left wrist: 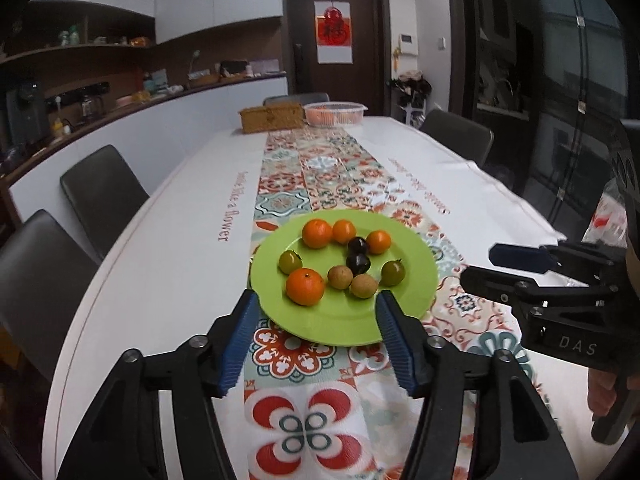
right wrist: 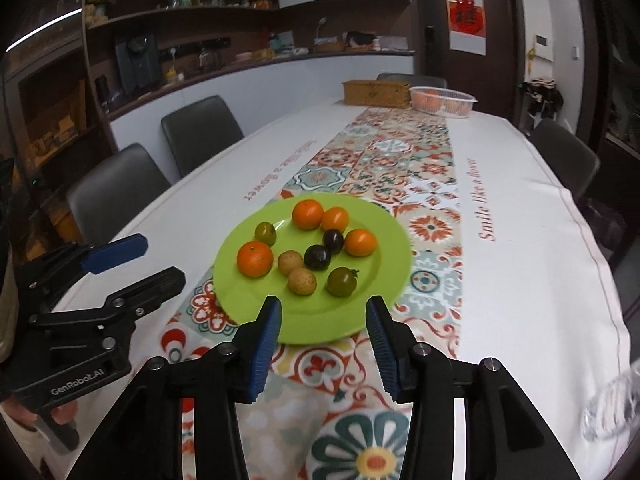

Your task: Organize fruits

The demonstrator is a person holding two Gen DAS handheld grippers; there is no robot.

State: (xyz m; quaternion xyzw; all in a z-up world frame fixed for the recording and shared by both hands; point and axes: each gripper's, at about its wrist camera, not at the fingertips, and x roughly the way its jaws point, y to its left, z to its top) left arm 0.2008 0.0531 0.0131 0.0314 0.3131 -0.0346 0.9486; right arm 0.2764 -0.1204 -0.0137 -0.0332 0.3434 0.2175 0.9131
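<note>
— Both sets of blue pads sit closest; the left gripper [left wrist: 318, 308] stands wide open with nothing between its jaws; the right gripper [right wrist: 323, 314] is spread just as wide, also empty.

— And the fruit?

— All on the green plate [left wrist: 344, 322], just beyond the fingertips: oranges [left wrist: 305, 286], two dark plums [left wrist: 358, 263], brownish longans [left wrist: 363, 285], green tomatoes [left wrist: 393, 272]; the patterned table runner [left wrist: 308, 420] lies beneath.

— Risks?

— I judge the round fruit may roll if nudged; longans and plums nearly touch, so wide jaws could knock a neighbour; pressing the rim could tip the plate.
</note>
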